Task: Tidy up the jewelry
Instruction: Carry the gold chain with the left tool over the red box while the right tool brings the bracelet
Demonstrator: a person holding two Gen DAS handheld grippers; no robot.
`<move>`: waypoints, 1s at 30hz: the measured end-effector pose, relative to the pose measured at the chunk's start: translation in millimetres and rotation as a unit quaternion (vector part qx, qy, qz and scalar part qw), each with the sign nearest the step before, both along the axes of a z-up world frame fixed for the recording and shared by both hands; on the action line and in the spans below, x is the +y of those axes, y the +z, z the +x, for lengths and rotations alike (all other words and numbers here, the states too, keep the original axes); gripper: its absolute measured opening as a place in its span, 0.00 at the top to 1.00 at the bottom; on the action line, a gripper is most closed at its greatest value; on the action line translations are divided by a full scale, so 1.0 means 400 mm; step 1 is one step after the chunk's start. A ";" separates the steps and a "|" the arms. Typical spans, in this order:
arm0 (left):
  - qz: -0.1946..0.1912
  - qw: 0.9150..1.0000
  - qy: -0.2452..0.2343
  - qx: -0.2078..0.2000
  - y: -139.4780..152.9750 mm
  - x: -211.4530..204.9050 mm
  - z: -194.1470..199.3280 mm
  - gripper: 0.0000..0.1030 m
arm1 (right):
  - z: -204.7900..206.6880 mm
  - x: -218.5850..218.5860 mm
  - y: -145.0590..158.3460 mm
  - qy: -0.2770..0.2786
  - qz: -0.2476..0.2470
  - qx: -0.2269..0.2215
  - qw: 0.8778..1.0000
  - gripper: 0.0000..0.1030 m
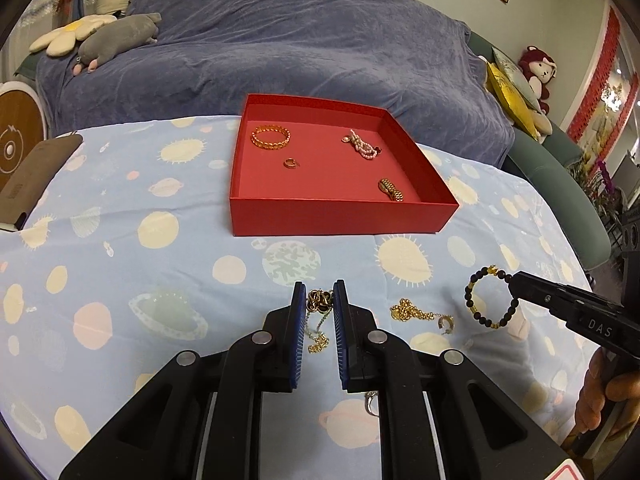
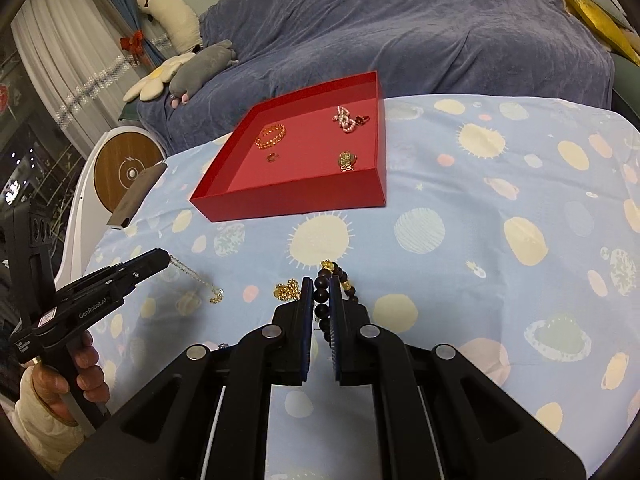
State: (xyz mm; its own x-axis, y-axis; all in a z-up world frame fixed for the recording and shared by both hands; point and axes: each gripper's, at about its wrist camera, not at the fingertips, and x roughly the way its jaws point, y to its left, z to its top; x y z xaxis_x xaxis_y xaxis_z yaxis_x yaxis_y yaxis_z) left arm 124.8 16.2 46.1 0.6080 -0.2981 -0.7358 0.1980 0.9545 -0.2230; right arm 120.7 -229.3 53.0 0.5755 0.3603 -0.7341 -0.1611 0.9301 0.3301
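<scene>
Jewelry: four pieces are lying inside the shallow red cardboard tray (image 1: 340, 216); three more are sitting on the planet-print blue cloth (image 1: 120, 240) in front of the tray
Left gripper (image 1: 320, 292): its blue pads are pinching the knotted end of a thin gold chain necklace (image 1: 319, 322), in front of the tray's near wall
Right gripper (image 2: 321, 286): it is pinching a dark round-bead bracelet with gold spacers (image 2: 334, 280), in front of the tray's right corner
Loose piece: a gold pendant chain (image 1: 420, 314) is waiting between the two
Technique: I judge each lift should be going straight up, slowly, so dangling chain is clearing the tray wall before release
</scene>
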 end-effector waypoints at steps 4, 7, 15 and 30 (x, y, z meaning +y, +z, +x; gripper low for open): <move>0.000 1.000 0.001 -0.009 0.020 -0.002 0.007 0.89 | 0.010 0.000 0.028 -0.004 0.004 -0.015 1.000 0.93; -0.001 1.000 0.005 -0.015 0.034 -0.003 0.017 0.89 | 0.019 0.008 0.051 -0.004 0.004 -0.027 1.000 0.93; 0.000 0.999 0.013 -0.041 0.116 -0.002 0.091 0.89 | 0.105 0.025 0.114 -0.011 0.013 -0.047 0.999 0.93; 0.035 0.997 0.020 -0.071 0.177 -0.039 0.376 0.89 | 0.423 0.134 0.095 -0.003 0.026 -0.032 0.999 0.93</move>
State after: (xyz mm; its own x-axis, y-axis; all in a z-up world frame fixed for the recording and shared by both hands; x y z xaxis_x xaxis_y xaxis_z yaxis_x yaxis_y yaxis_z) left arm 275.2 0.6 116.8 0.7173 -0.2230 -0.6601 0.1848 0.9743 -0.1284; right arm 289.8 -175.7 91.0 0.6232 0.3935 -0.6759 -0.1785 0.9130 0.3669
